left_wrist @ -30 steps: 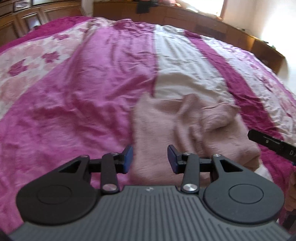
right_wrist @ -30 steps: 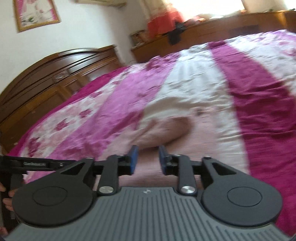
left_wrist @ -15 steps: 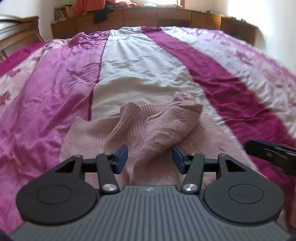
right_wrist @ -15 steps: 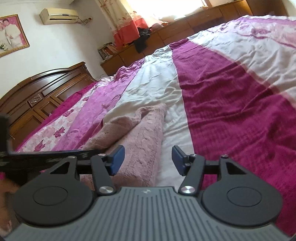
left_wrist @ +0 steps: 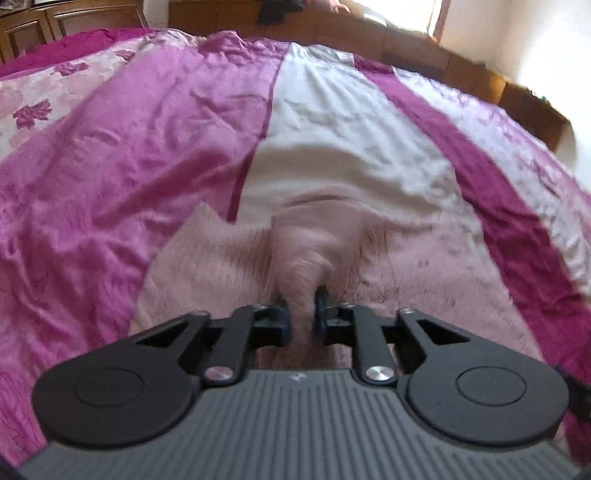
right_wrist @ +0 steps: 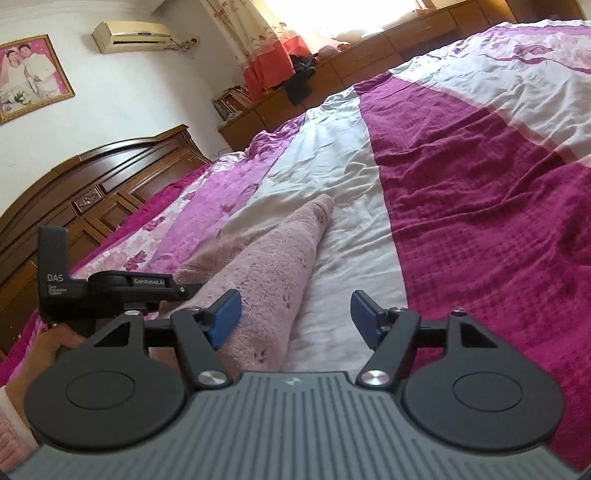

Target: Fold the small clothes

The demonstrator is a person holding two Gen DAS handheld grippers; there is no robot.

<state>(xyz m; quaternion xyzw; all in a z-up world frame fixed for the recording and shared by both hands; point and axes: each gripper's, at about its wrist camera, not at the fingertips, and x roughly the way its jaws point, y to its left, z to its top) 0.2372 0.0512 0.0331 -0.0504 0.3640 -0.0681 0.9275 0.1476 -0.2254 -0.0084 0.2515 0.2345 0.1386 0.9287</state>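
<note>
Item: fuzzy pale-pink knitted sweater (left_wrist: 229,266), lying in the lower centre of the left wrist frame on the white stripe of a magenta, pink and white striped bedspread (left_wrist: 110,155). A sleeve-like fold (left_wrist: 314,240) is rising from its middle toward the camera, blurred.

Left gripper (left_wrist: 302,319): its blue-padded fingers are pinching that fold, the pads nearly together with pink cloth between them. Half a second ago they were standing wide apart on either side of the bunched fold, holding nothing.

Right gripper (right_wrist: 295,317): fingers are spread wide, grasping nothing, in the lower centre of the right wrist frame. The sweater (right_wrist: 269,273) is running up from behind the left-hand finger toward mid-frame; the right-hand finger is standing over bare white sheet. The gap is reading wider than half a second ago.

Left edge of the right wrist frame: the person's hand (right_wrist: 44,350) is gripping the black handle of the other tool.

Background, upper left: dark wooden headboard (right_wrist: 92,192), framed photograph (right_wrist: 29,77), wall air conditioner (right_wrist: 133,35).
</note>
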